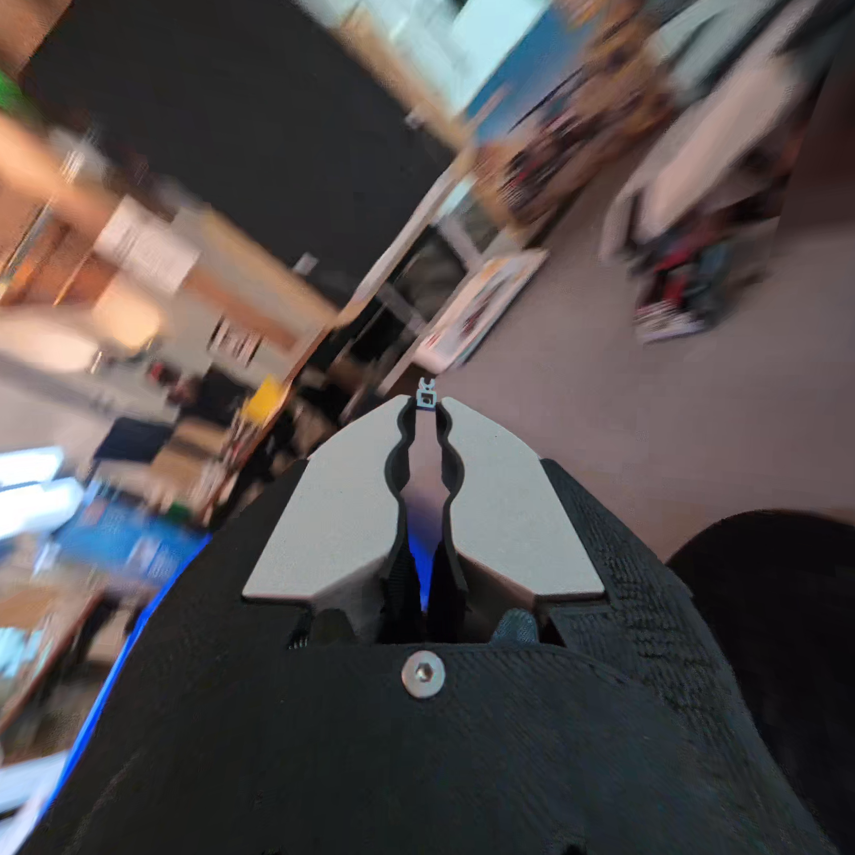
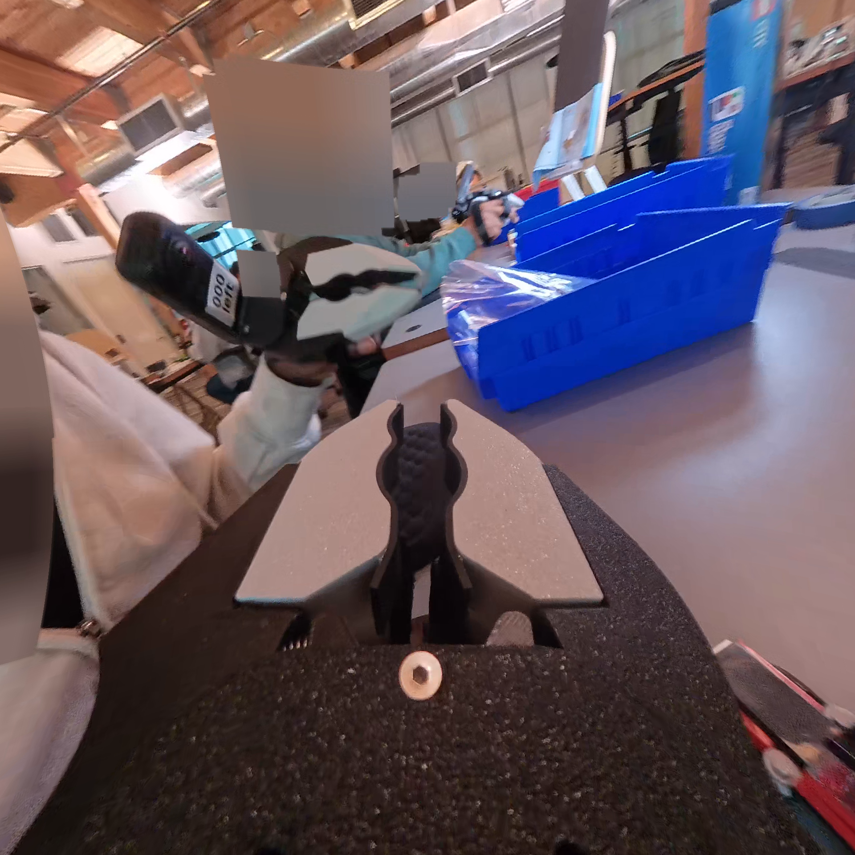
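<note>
In the left wrist view my left gripper [image 1: 426, 406] is shut on a small silver metal piece [image 1: 426, 398]. The piece sticks out past the fingertips and has a dark blue bit under it. That whole view is blurred by motion. The left gripper also shows in the right wrist view [image 2: 402, 289], raised in a hand with a white sleeve [image 2: 273, 416], its fingers nearly together. My right gripper [image 2: 421, 409] hangs over the grey table [image 2: 694, 462] with its fingertips apart. A black dimpled thing [image 2: 418, 467] shows in the round hollow between its fingers; I cannot tell whether the pads press it.
Blue plastic bins [image 2: 624, 314] stand on the table ahead of the right gripper, with a clear plastic bag [image 2: 486, 282] at their near end. A red and black object [image 2: 805, 740] lies at the lower right. Another person [image 2: 490, 213] works farther back. About 11 cm separates my left fingertips from my right.
</note>
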`<state>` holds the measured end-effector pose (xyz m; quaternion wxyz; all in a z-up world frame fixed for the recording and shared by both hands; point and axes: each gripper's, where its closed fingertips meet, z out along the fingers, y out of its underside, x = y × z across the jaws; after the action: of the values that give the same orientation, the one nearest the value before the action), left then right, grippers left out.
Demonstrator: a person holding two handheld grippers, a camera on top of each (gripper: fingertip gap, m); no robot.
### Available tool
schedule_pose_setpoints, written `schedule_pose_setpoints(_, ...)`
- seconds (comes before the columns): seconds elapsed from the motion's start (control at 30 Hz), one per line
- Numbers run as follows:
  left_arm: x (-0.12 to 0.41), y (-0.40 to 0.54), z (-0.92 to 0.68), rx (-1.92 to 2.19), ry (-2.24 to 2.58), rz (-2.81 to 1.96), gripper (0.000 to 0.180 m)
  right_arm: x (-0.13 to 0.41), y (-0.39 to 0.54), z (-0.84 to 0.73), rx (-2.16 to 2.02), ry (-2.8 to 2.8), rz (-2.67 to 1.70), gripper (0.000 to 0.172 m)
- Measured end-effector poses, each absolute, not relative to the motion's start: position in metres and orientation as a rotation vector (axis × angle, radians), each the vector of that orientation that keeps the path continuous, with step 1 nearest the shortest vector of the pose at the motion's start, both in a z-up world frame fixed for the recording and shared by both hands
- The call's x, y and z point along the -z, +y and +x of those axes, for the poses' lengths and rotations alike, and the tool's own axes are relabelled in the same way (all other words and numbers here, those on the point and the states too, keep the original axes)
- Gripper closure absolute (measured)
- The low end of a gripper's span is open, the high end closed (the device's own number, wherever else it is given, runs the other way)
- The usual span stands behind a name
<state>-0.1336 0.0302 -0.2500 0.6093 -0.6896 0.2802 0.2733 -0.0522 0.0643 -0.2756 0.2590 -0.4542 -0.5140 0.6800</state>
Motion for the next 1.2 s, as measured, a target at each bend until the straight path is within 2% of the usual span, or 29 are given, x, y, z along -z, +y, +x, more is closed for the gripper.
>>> schedule_pose_setpoints(0.1,0.255,-0.001,-0.212,-0.629,0.297,-1.83,0.172,0.276,0.074,-0.053,-1.821,-1.338,-1.271,0.159)
schedule_pose_setpoints(0.27,0.302,-0.004,-0.261,-0.433,0.097,-2.113,0.172,0.283,0.074,-0.055,-1.771,-1.378,-1.303,0.158)
schedule_pose_setpoints(0.6,0.32,0.002,-0.267,-0.435,0.104,-2.185,0.165,0.277,0.097,-0.05,-1.727,-1.255,-1.329,0.158)
schedule_pose_setpoints(0.77,0.33,0.001,-0.261,-0.419,0.209,-2.237,0.155,0.269,0.11,-0.045,-1.744,-1.16,-1.33,0.159)
schedule_pose_setpoints(0.97,0.34,-0.003,-0.265,-0.45,0.246,-2.299,0.153,0.268,0.115,-0.044,-1.75,-1.123,-1.34,0.159)
schedule_pose_setpoints(1.07,0.33,-0.002,-0.27,-0.523,0.222,-2.245,0.154,0.266,0.118,-0.041,-1.724,-1.126,-1.335,0.159)
schedule_pose_setpoints(1.2,0.272,0.014,-0.24,-0.52,0.242,-1.915,0.157,0.271,0.15,-0.026,-1.501,-1.102,-1.405,0.158)
